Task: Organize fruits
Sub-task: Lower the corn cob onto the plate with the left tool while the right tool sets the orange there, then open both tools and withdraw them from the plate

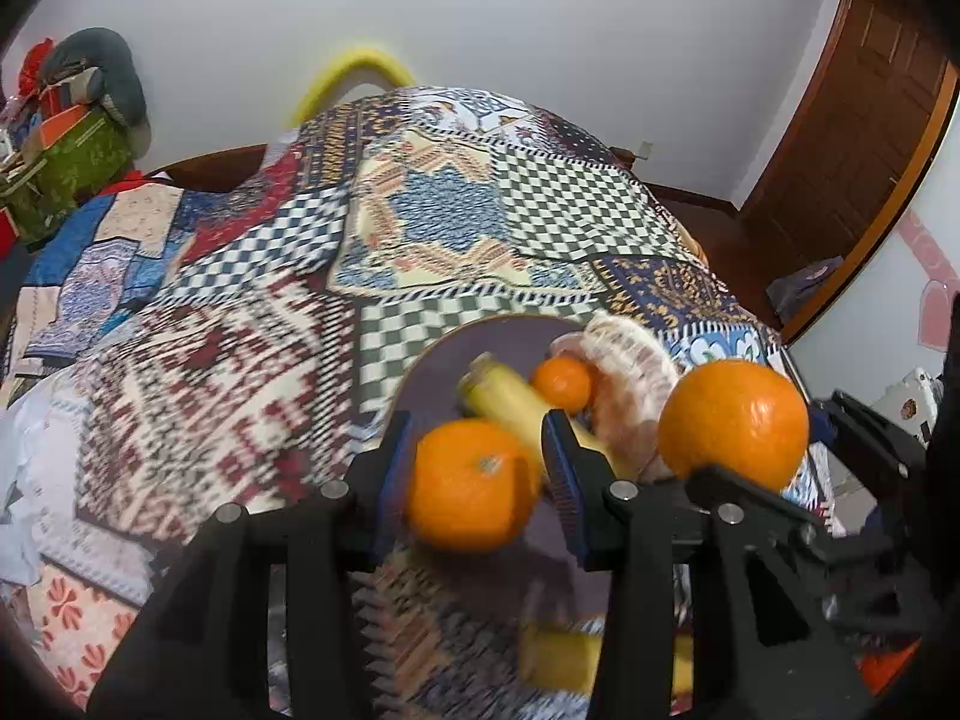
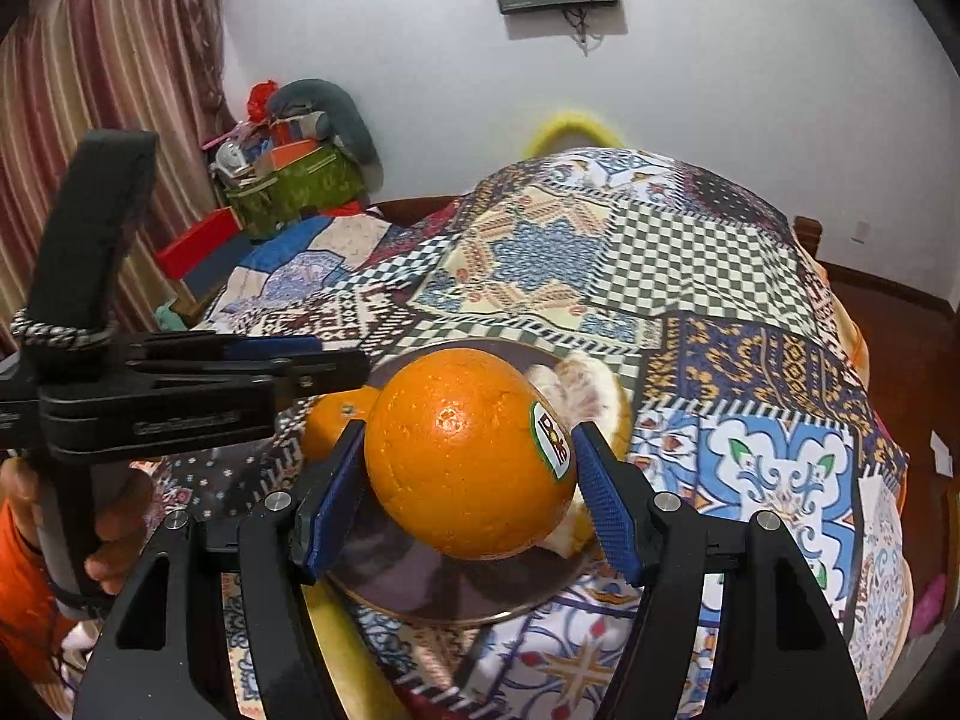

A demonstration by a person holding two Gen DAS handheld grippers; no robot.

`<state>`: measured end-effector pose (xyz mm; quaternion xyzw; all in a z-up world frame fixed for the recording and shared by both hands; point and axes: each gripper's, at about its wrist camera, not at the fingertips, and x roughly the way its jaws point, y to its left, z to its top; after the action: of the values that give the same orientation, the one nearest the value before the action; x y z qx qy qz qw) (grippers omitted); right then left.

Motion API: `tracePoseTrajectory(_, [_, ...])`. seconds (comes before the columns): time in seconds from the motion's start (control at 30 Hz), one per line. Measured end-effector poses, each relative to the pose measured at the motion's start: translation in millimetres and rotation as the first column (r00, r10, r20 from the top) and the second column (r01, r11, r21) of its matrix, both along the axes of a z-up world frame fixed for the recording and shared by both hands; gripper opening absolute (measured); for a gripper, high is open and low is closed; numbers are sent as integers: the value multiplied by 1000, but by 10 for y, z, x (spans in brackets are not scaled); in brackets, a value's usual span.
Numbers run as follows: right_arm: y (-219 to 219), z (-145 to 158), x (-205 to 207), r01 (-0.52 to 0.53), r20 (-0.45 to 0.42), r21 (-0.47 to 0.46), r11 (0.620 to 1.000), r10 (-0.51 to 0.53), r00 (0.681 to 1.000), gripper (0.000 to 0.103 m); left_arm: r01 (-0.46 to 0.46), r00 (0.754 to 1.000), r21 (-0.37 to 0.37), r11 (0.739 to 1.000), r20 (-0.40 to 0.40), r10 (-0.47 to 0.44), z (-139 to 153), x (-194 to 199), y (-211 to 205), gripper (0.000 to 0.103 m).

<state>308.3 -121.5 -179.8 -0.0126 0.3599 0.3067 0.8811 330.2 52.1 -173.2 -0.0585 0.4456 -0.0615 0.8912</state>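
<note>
Sitting clamped between the right tongs [image 2: 468, 468], large orange [image 2: 468, 456] above plate [image 2: 420, 594].

Large orange [image 2: 468, 456]: dimpled, glossy peel with a smooth paper sticker [image 2: 552, 438]. Plate [image 2: 420, 588]: dark, smooth, faintly shiny. Bedspread [image 2: 690, 276]: matt patterned patchwork cloth. Right gripper [image 2: 471, 480]: matt black plastic, ribbed blue pads [image 2: 606, 510], bright metal pins. Far door [image 1: 864, 138]: brown wood.
</note>
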Motion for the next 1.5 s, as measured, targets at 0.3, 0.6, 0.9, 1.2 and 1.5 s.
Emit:
tracePoseTrajectory(0.3, [401, -141, -238, -128, -27, -54, 990, 127, 992, 64, -39, 999, 20, 999, -32, 40, -61, -392, 346, 43])
tracePoseTrajectory(0.6, [595, -453, -202, -155, -99, -117, 981, 144, 985, 64, 20, 1000, 7, 1000, -13, -20, -13, -484, 118, 48])
tracePoseTrajectory(0.9, [542, -414, -183, -148, -148, -79, 986, 135, 980, 66, -20, 999, 18, 1000, -24, 21, -71, -502, 172, 49])
tracePoseTrajectory(1.2, [83, -107, -498, -101, -87, -50, 994, 97, 991, 72, -7, 998, 0, 1000, -69, 7, -132, -782, 44, 49])
tracePoseTrajectory(1.5, [-385, -119, -892, -40, -38, -147, 988, 34, 999, 72, 10, 993, 2, 1000, -118, -9, -314, -1198, -305, 66])
